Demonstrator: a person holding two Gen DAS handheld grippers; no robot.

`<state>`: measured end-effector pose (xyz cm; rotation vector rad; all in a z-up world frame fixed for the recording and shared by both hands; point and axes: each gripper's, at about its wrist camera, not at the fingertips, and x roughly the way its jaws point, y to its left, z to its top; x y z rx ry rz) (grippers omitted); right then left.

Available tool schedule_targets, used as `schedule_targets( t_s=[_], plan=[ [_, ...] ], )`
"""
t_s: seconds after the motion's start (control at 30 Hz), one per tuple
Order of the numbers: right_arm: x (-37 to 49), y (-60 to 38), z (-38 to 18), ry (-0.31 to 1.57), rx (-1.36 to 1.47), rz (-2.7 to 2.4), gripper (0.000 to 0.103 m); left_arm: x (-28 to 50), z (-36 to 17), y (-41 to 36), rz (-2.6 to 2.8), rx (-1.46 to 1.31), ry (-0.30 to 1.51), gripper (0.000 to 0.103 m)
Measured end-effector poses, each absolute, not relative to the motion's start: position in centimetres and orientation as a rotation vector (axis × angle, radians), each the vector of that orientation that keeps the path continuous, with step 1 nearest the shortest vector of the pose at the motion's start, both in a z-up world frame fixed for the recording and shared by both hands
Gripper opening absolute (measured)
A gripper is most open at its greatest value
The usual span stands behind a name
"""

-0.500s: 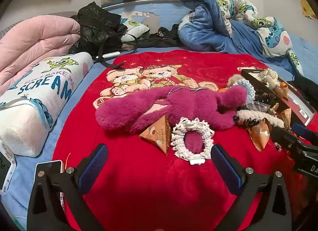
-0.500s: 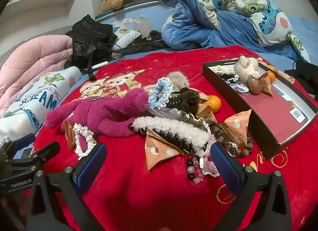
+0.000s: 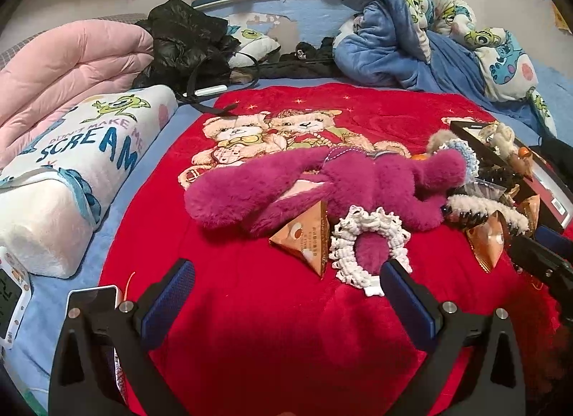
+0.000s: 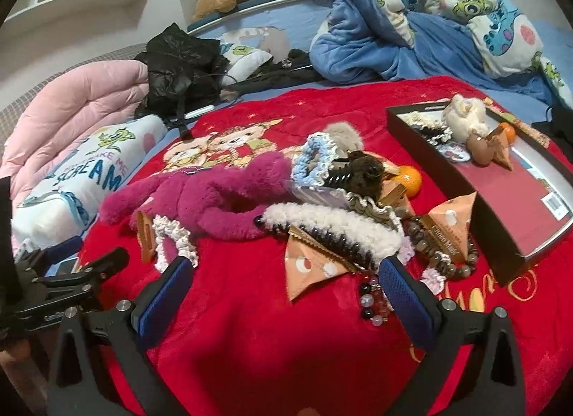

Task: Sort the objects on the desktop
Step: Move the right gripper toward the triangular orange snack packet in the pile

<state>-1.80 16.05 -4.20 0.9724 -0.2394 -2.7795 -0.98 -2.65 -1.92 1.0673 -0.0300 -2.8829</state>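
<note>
Hovering wide apart and empty, the left gripper (image 3: 288,285) and right gripper (image 4: 284,281) face the pile; picking the white scrunchie (image 3: 369,247) for the tray (image 4: 447,168) looks next.

Left tongs (image 3: 286,294) spread, empty, over red blanket (image 3: 250,326); white scrunchie (image 3: 369,247) just ahead.

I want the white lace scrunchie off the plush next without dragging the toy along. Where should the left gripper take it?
Grip the white lace scrunchie at its near rim, by the small white tag, coming in low from the front with the open left gripper. That arc lies free on the red blanket; the far arc circles the magenta plush limb.
</note>
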Motion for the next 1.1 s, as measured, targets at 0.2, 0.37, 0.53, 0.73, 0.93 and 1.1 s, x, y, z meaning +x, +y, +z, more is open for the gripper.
schedule_targets(
  t_s=[0.2,0.37,0.53,0.73,0.93,1.1],
  plan=[
    [-1.9,16.2,-4.2,-0.249,0.952,-2.736,0.103,-1.7,-2.4,-2.9,-2.868,1.082,-0.033,0.103],
    [-2.0,15.9,-4.4,-0.217,0.951,-2.712,0.103,-2.3,-2.7,-2.8,-2.862,1.09,-0.04,0.103],
    [-2.5,16.0,-4.8,-0.251,0.97,-2.657,0.098,-3.0,-3.1,-2.8,-2.855,1.117,-0.037,0.103],
    [-3.5,16.5,-5.9,-0.314,1.02,-2.608,0.082,-3.8,-3.8,-2.6,-2.845,1.141,-0.044,0.103],
    [-4.1,17.1,-6.8,-0.346,1.058,-2.616,0.071,-4.8,-4.3,-3.2,-2.836,1.178,-0.004,0.103],
    [-4.9,17.6,-7.5,-0.378,1.1,-2.618,0.061,-5.5,-4.6,-3.2,-2.831,1.211,0.009,0.103]
  ],
)
